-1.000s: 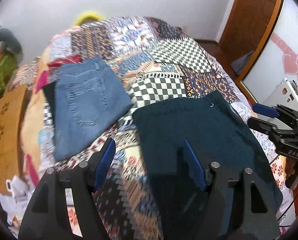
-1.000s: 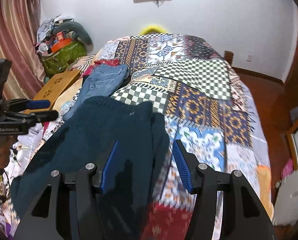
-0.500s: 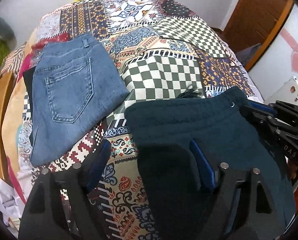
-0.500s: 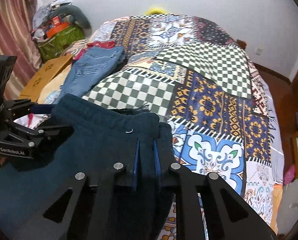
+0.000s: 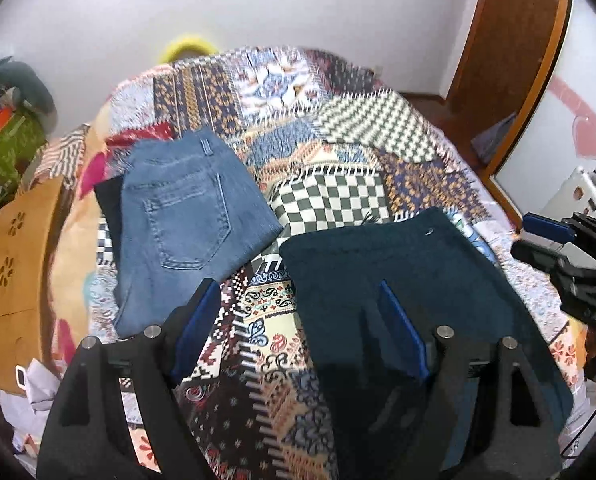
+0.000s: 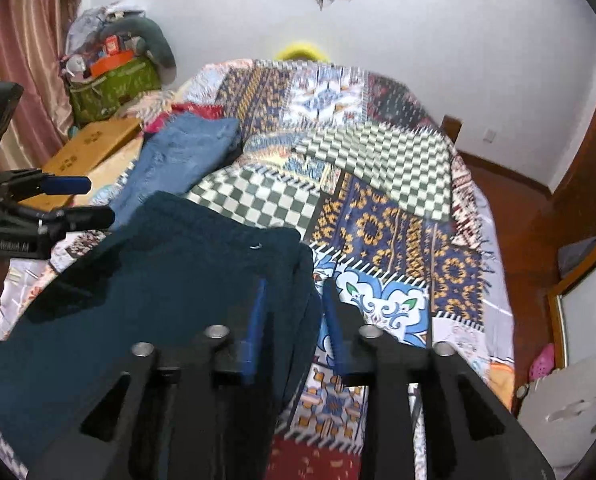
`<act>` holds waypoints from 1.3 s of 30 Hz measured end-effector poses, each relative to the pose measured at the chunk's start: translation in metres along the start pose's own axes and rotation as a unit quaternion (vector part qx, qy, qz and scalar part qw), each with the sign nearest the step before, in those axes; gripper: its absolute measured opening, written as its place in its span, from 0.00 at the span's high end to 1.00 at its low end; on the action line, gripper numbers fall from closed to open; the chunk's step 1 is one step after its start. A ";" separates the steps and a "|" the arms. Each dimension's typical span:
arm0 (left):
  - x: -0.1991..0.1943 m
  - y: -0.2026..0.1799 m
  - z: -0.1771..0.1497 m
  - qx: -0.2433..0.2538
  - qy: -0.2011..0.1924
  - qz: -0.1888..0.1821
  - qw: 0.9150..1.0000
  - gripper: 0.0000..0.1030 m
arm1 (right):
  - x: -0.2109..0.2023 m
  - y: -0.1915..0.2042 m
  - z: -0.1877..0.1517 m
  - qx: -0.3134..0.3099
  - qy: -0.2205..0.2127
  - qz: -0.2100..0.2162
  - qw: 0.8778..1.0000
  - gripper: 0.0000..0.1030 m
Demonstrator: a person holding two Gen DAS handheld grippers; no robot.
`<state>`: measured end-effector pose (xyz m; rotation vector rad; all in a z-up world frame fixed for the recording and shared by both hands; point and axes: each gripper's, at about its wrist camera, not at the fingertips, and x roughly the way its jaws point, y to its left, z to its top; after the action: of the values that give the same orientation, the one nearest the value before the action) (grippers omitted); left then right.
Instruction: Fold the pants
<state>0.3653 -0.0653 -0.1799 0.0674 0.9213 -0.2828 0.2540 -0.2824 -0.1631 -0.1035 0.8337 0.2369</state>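
Dark teal pants lie flat on the patchwork bedspread, waistband away from me; they also show in the right wrist view. My left gripper is open above the pants' left edge, its right pad over the cloth, holding nothing. My right gripper is open, with its jaws standing either side of the pants' right edge; the gap is moderate. Each gripper shows at the edge of the other's view.
Folded blue jeans lie on the bed to the left of the teal pants. A wooden board and a green bag stand at the bed's left side. A wooden door is at right.
Both grippers have pulled back and up from the pants. The right gripper, nearly shut on the right waistband edge half a second ago, has opened.
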 end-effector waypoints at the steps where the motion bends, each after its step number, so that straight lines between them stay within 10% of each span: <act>1: -0.006 -0.001 -0.001 0.003 0.001 -0.002 1.000 0.22 | -0.008 0.003 -0.002 -0.001 -0.009 -0.002 1.000 0.52; 6: -0.035 -0.001 -0.020 0.000 0.002 -0.020 1.000 0.16 | -0.032 0.014 -0.010 -0.009 -0.014 0.010 1.000 0.49; 13: -0.025 -0.007 -0.044 -0.017 0.047 -0.053 0.997 0.11 | -0.031 0.019 -0.033 0.009 0.007 0.016 1.000 0.19; 33: 0.062 -0.013 -0.044 -0.056 0.179 -0.162 0.969 0.06 | 0.056 -0.007 -0.074 0.158 0.149 0.209 0.953 0.18; 39: 0.071 -0.027 -0.035 -0.042 0.188 -0.183 0.964 0.16 | 0.064 0.000 -0.068 0.157 0.151 0.230 0.948 0.33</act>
<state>0.3714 -0.1006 -0.2560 -0.1354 1.3250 -0.5868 0.2463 -0.2842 -0.2559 0.3679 1.1873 0.5327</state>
